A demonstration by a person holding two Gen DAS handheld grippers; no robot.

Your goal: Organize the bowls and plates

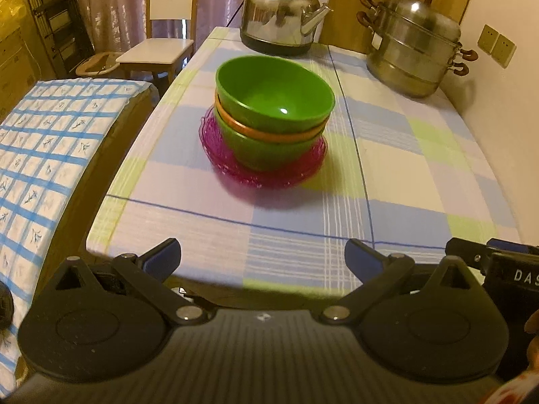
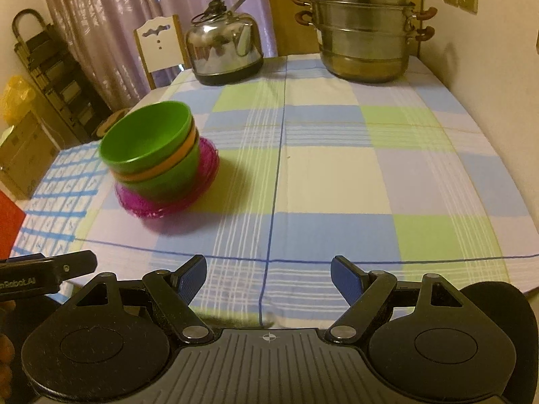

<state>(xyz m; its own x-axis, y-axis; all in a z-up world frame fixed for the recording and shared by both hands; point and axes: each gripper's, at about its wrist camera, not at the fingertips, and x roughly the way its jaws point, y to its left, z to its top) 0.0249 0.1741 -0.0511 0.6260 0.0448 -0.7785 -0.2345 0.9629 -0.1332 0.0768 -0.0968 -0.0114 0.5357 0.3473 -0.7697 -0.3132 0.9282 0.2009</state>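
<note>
- The left gripper (image 1: 262,257) hangs over the near edge of the table (image 1: 421,168), its jaws spread wide and holding nothing.
- The right gripper (image 2: 268,277) is also spread and empty, just beside the left one and well short of the dishes.
- The stack stands toward the left middle of the checked cloth: a green bowl (image 1: 274,89) nested on an orange bowl (image 1: 269,134), of which only the rim shows, and that in a second green bowl (image 1: 262,149), all on pink plates (image 1: 269,175).
- The bowls look like thin plastic: probably light, stiff and smooth, so they could slip or tip.
- The best hold is likely the top bowl's rim, pinching its wall.
- The pink plates look ribbed and brittle; their low edge likely needs a flat approach.
- A kettle (image 1: 283,17) and a steamer pot (image 1: 414,47) stand at the far end, well apart.
</note>
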